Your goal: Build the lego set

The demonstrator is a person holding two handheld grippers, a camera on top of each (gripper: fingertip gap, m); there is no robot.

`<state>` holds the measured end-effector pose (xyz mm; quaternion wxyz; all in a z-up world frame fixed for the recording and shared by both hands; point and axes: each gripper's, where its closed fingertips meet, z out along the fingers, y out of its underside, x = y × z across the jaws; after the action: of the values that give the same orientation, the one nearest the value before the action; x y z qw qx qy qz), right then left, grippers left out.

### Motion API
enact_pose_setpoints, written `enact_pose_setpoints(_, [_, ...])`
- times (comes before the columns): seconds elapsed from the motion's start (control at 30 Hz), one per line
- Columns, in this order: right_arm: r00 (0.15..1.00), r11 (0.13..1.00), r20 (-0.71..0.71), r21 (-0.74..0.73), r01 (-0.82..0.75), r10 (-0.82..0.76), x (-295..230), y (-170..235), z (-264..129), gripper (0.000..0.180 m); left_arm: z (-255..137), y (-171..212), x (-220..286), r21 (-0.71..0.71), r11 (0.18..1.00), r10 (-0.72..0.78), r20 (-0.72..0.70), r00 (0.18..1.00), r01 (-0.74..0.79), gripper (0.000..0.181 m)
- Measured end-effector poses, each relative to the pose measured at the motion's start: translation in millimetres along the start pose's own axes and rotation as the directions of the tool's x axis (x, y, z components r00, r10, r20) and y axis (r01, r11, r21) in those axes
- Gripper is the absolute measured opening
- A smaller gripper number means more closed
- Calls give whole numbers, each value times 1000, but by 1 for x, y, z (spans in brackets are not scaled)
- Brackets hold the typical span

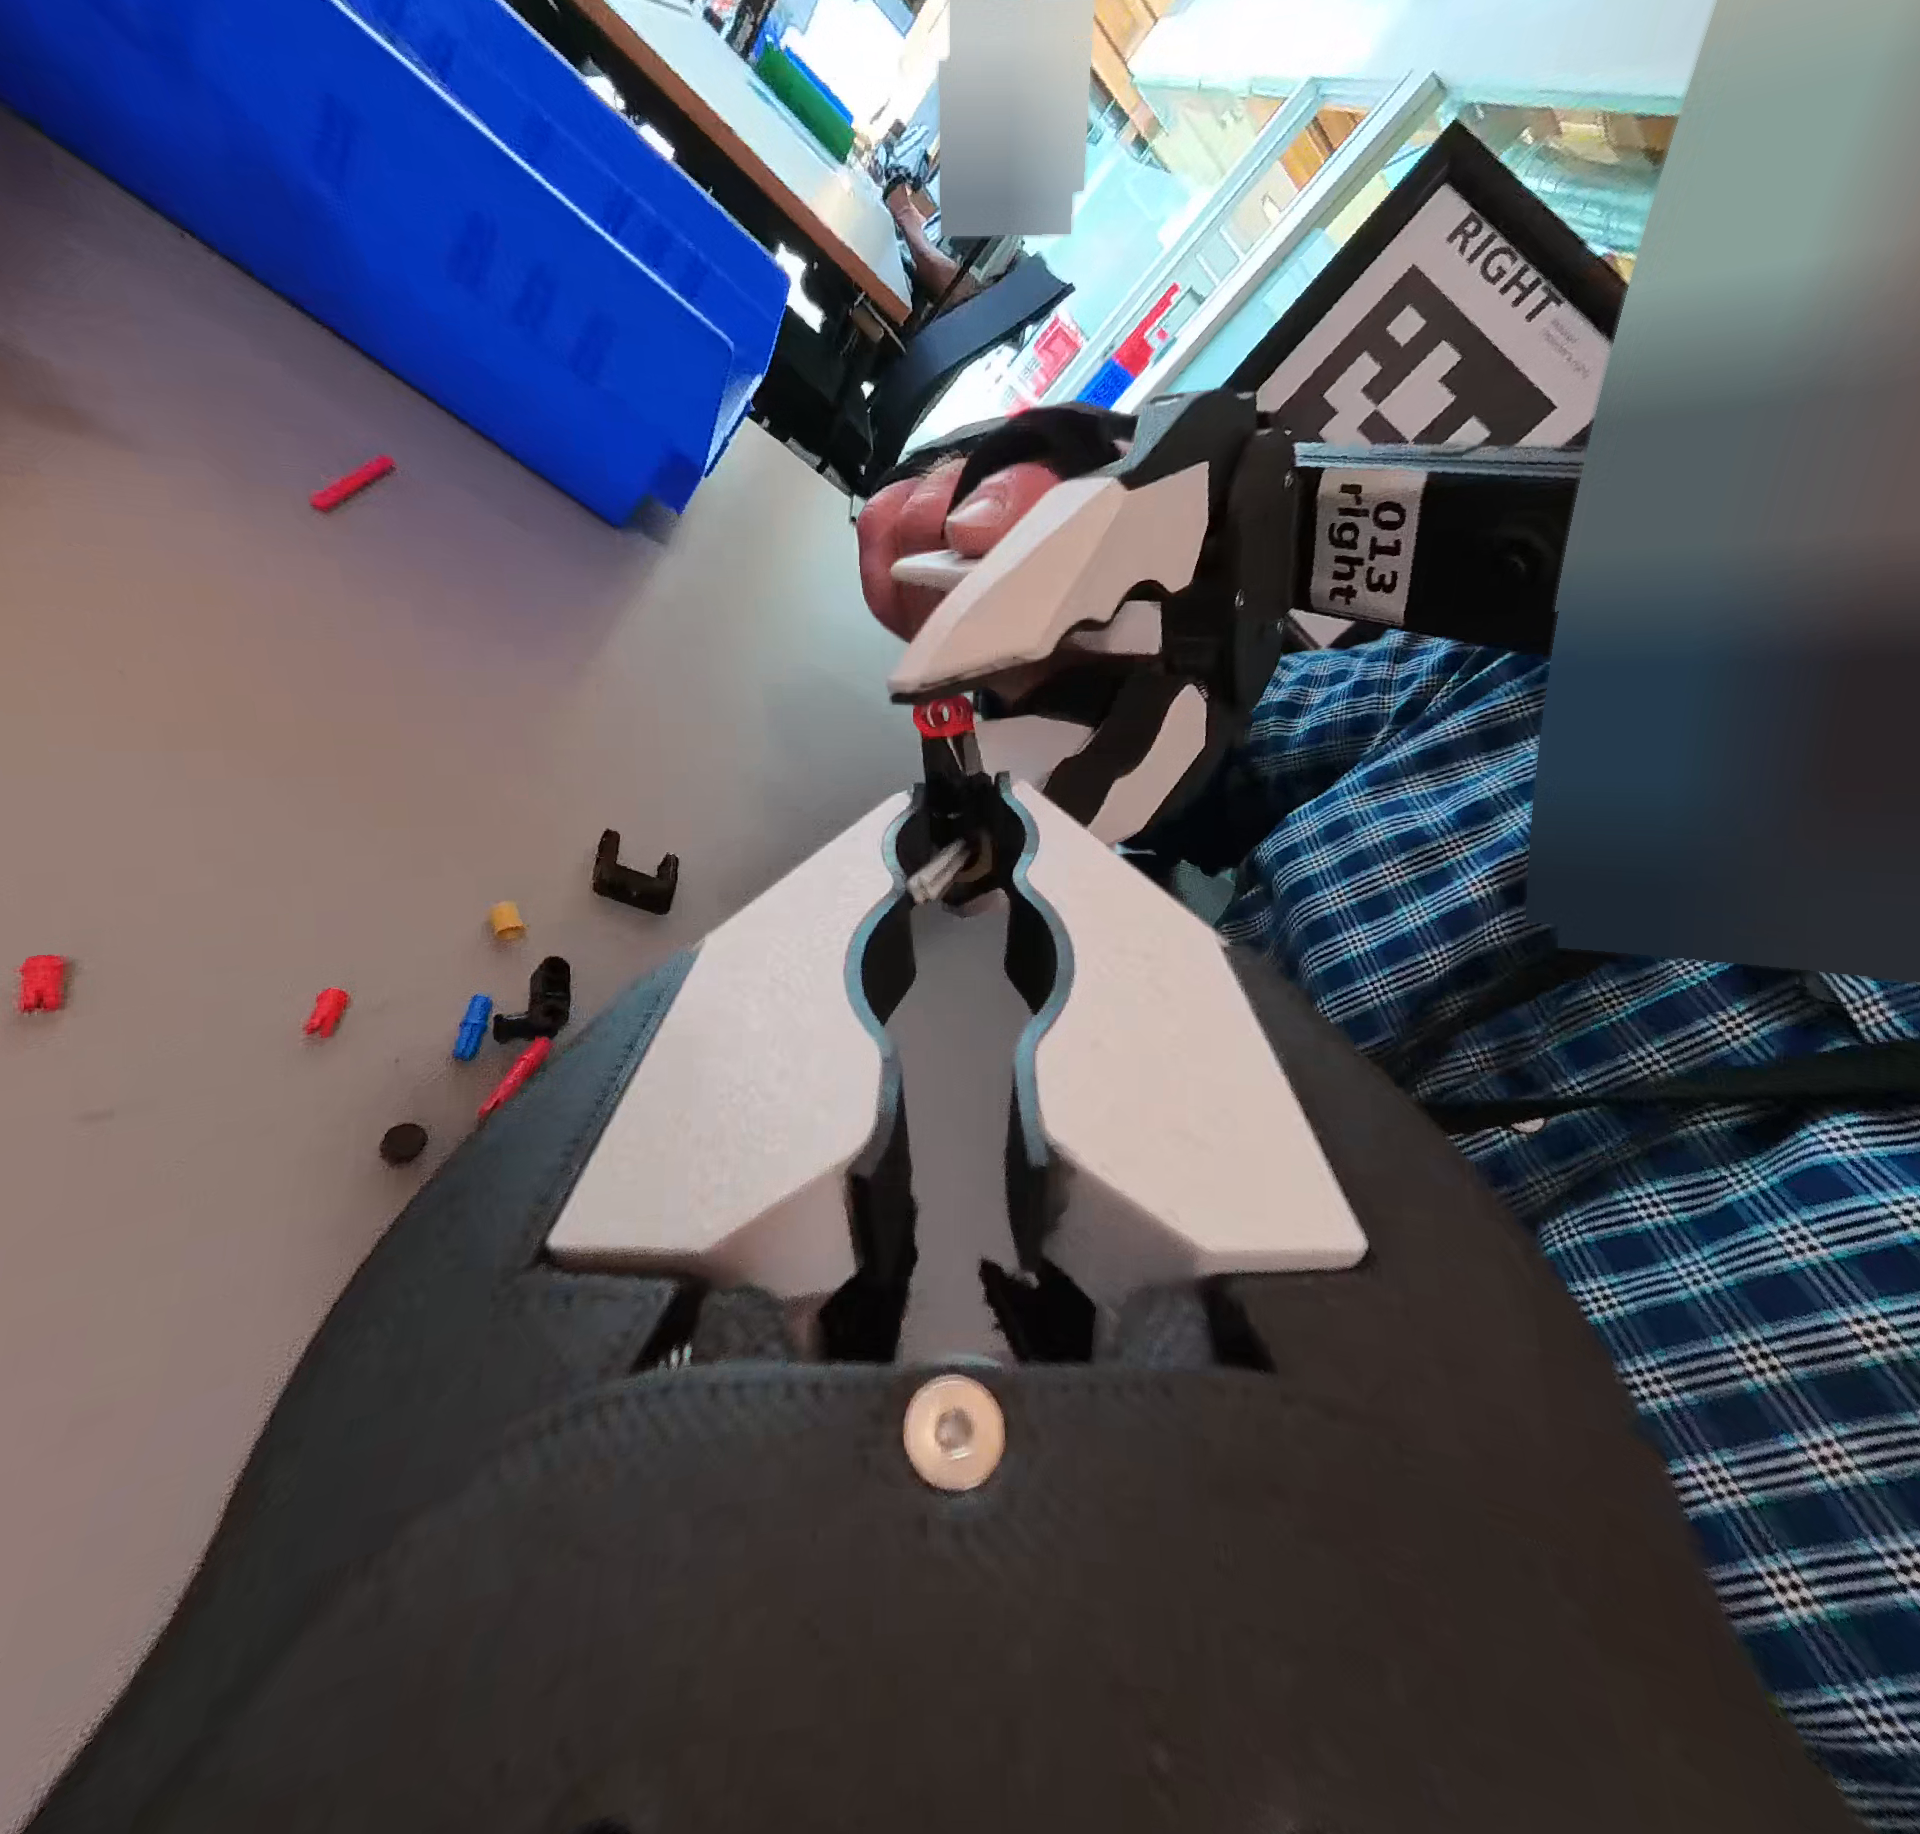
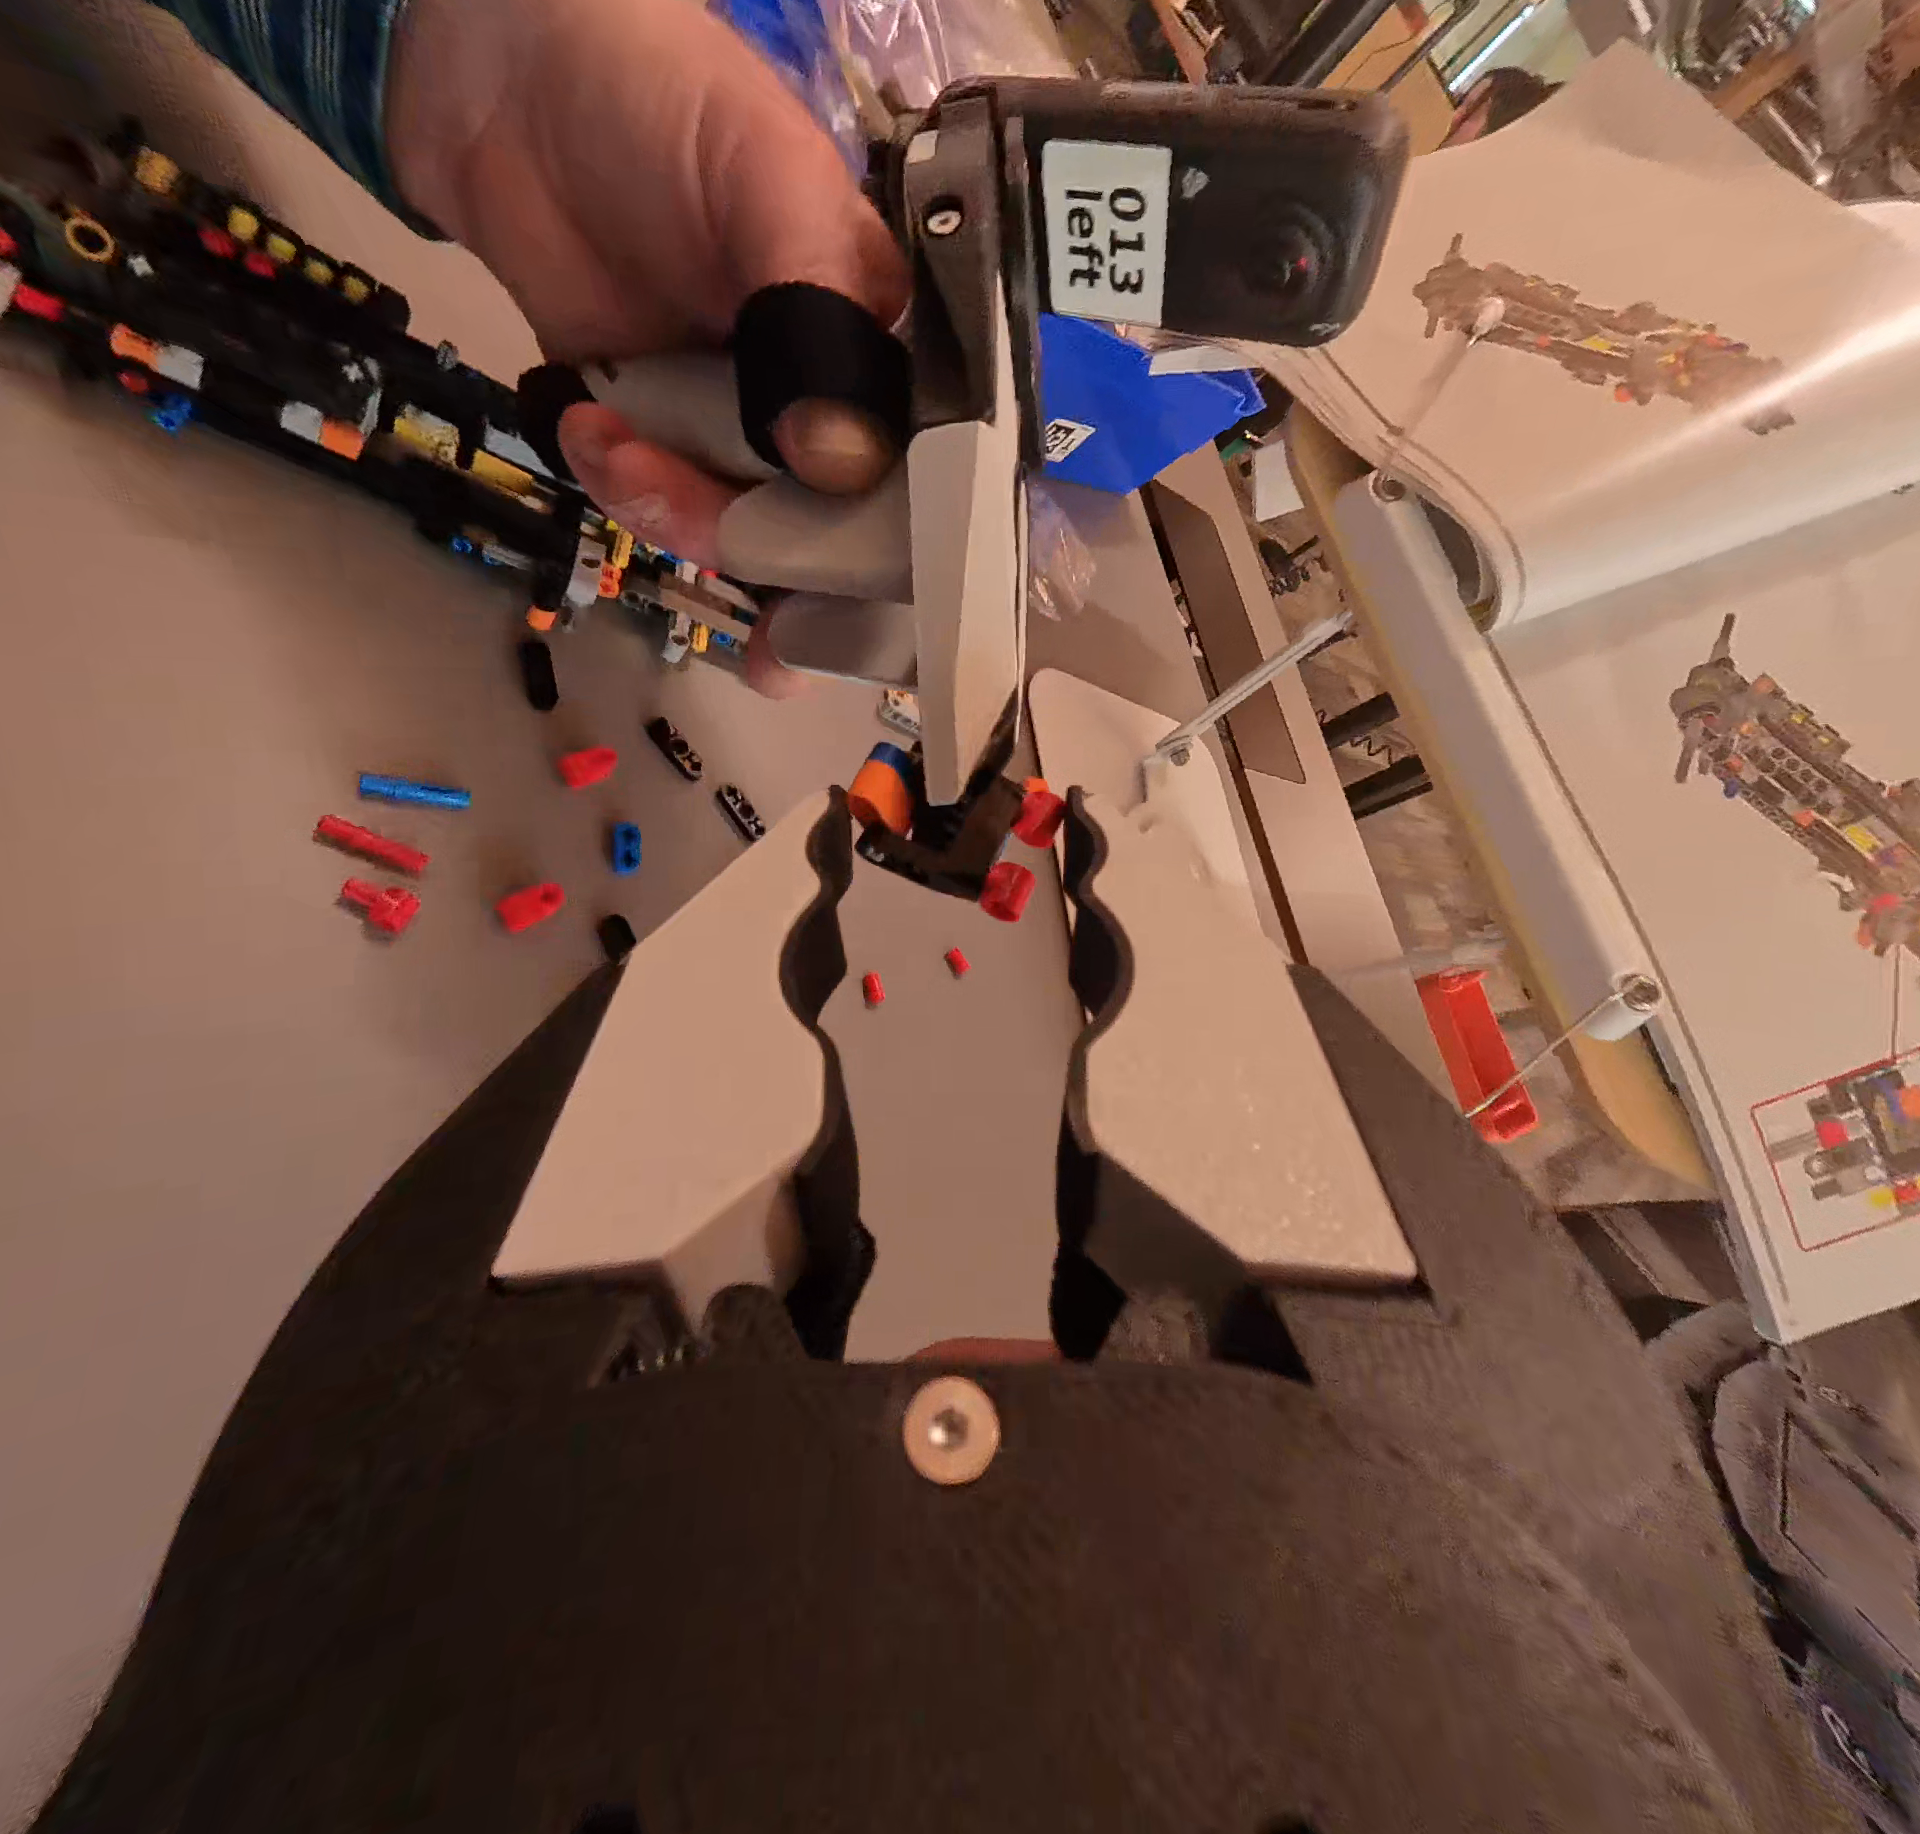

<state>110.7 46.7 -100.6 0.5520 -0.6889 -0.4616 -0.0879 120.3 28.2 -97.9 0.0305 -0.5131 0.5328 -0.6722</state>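
Black plastic, angular and studded with pin holes, fills the tips of both tools: a small Lego sub-assembly (image 2: 940, 844) with two red bushes (image 2: 1006, 891) on one side and an orange-and-blue round piece (image 2: 881, 787) on the other. The left gripper (image 1: 961, 828) has its white wedge fingers drawn narrow and pinches the black part at the very tips; in its own view most of the piece is hidden inside the scalloped dark pads, with only a pale axle end (image 1: 933, 878) and a red bush on top visible. The right gripper (image 2: 951, 828) stands with its jaws somewhat apart around the same assembly. Whether its pads actually touch the piece cannot be made out, since the left tool's finger covers the contact.

Beyond, a hand (image 2: 623, 257) with black finger straps works the left tool's grey trigger, under a blue checked sleeve.

On the pale matte table (image 2: 208, 1005), loose parts lie toward the left edge: a blue axle (image 2: 414, 792), red axles and pins (image 2: 372, 844), short black connectors (image 2: 673, 747), all small and partly blurred. A long black, multicoloured Lego build (image 2: 312, 371) runs off the upper left, cut by the frame. A glossy instruction booklet (image 2: 1683, 641) curls on a stand at the right, and a blue plastic bin (image 1: 416, 215) sits along the table's far edge.
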Motion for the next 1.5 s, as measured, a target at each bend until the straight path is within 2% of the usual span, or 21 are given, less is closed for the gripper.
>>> enact_pose_setpoints(0.17, [994,993,23,50,-109,108,-2,4,-13,37,12,-1,4,-25,1000,-17,7,1000,17,11])
enact_pose_setpoints(0.27, [973,969,61,93,-227,222,0,9,-22,37,12,-2,1,-24,999,22,74,997,-21,23])
enact_pose_setpoints(0.37, [957,953,116,119,-279,266,-4,12,-30,37,8,0,3,-64,990,135,151,979,-127,18])
enact_pose_setpoints(0.47, [937,941,210,135,-310,278,-15,10,-35,36,10,8,4,-195,934,342,239,909,-300,20])
enact_pose_setpoints(0.5, [925,936,248,133,-326,287,-18,10,-35,36,12,12,6,-250,899,419,251,873,-360,19])
enact_pose_setpoints(0.57, [885,908,319,137,-397,339,-21,7,-37,36,11,17,4,-388,785,603,295,741,-483,28])
enact_pose_setpoints(0.67, [800,864,428,82,-497,420,-26,8,-37,37,11,22,2,-591,527,845,281,456,-611,23])
enact_pose_setpoints(0.73, [754,845,483,51,-532,445,-32,7,-37,37,13,24,-1,-699,351,936,234,265,-623,14])
enact_pose_setpoints(0.8, [725,832,514,37,-554,459,-34,5,-37,36,17,31,-5,-768,240,970,174,167,-594,10])
enact_pose_setpoints(0.83, [708,824,525,23,-567,472,-34,5,-37,37,19,31,-6,-783,212,977,167,130,-585,8])
enact_pose_setpoints(0.87, [697,816,536,23,-577,477,-34,4,-37,37,20,35,-7,-788,220,975,163,149,-576,5])
enact_pose_setpoints(0.9, [703,819,532,30,-573,472,-33,4,-36,37,21,36,-8,-776,274,961,200,190,-568,3])
enact_pose_setpoints(0.97, [743,832,491,63,-552,455,-28,6,-36,49,23,35,-7,-711,421,906,295,305,-564,0])
enact_pose_setpoints(1.03, [799,853,435,117,-508,416,-21,6,-40,53,25,35,-4,-630,555,829,360,428,-544,0])
enact_pose_setpoints(1.1, [872,895,365,176,-409,327,-17,2,-47,51,26,38,-2,-549,666,739,392,548,-505,1])
enact_pose_setpoints(1.17, [913,936,331,171,-307,239,-22,0,-47,47,26,35,0,-467,748,656,414,632,-471,1])
enact_pose_setpoints(1.23, [922,946,332,183,-269,198,-26,-4,-48,36,31,36,7,-395,807,579,386,718,-439,2])
enact_pose_setpoints(1.3, [919,941,343,197,-274,196,-25,-5,-47,20,33,44,8,-408,813,562,364,742,-415,2])
enact_pose_setpoints(1.5, [836,947,520,144,-287,174,-54,-1,-43,13,37,65,6,-537,742,620,321,715,-402,2])
